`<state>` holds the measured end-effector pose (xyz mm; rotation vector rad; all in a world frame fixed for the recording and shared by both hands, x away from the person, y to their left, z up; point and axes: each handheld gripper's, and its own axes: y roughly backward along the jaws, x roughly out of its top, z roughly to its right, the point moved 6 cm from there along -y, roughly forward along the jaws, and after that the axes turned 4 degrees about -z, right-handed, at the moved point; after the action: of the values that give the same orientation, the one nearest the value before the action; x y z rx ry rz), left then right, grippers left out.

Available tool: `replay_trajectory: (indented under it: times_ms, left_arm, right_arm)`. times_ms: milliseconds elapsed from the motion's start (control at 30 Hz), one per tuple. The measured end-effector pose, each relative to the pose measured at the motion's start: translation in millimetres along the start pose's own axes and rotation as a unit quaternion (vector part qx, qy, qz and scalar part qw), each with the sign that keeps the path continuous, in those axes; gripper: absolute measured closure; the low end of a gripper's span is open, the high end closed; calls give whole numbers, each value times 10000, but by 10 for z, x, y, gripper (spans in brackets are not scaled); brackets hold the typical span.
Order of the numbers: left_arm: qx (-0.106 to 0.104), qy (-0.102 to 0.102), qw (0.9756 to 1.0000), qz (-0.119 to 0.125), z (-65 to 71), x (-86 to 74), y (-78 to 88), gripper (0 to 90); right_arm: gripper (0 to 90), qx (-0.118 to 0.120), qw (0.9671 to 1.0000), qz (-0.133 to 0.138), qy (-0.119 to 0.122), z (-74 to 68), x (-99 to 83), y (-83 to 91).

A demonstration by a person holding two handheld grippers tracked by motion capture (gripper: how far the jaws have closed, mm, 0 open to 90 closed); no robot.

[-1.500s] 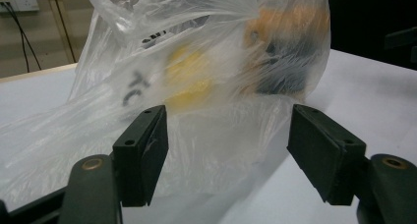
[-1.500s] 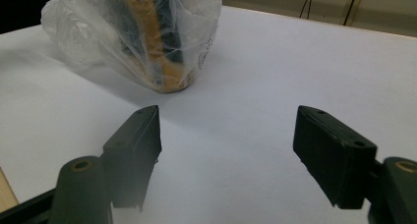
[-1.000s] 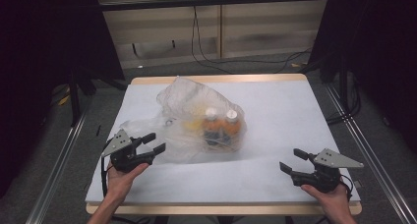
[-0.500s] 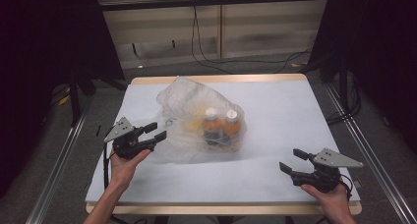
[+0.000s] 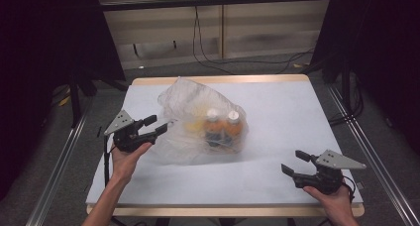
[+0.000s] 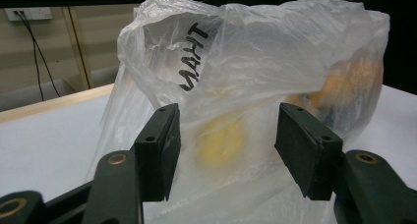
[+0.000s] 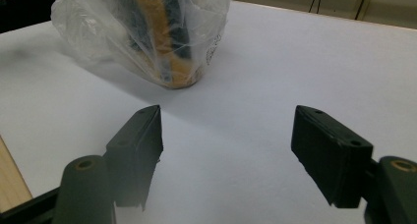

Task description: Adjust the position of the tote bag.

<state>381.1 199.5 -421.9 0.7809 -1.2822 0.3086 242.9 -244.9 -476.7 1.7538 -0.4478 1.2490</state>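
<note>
Indoors, white table (image 5: 297,117), dim room

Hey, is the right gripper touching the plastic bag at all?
Apart. The high view shows the right gripper near the table's front corner, with bare white table between it and the plastic bag; the right gripper view shows its jaws open over bare table.

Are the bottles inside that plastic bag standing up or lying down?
Upright: in the high view both bottles stand side by side inside the plastic bag, white caps on top.

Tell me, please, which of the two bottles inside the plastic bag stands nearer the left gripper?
The white-capped bottle on the left of the pair in the high view; its twin stands farther from the left gripper.
</note>
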Motion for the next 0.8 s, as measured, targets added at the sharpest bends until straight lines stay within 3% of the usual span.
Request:
replay_trajectory:
  times_ms: [333, 367, 467, 667, 800]
  left_arm:
    - [-32, 108, 9999, 113, -112, 132, -137, 403]
    - [58, 79, 9999, 60, -132, 139, -146, 407]
    - [54, 116, 9999, 50, -149, 146, -170, 434]
    - [-83, -121, 9999, -59, -69, 133, -241, 467]
    - [-199, -139, 9997, -36, -52, 141, -282, 490]
  right_arm:
    - [266, -18, 10000, -11, 0, -9, -1, -1]
    - [265, -16, 10000, -3, -7, -8, -1, -2]
    - [252, 4, 10000, -70, -36, -2, -11, -4]
    - [249, 22, 9999, -93, 31, -15, -14, -8]
    - [248, 30, 9999, -94, 30, -19, -15, -8]
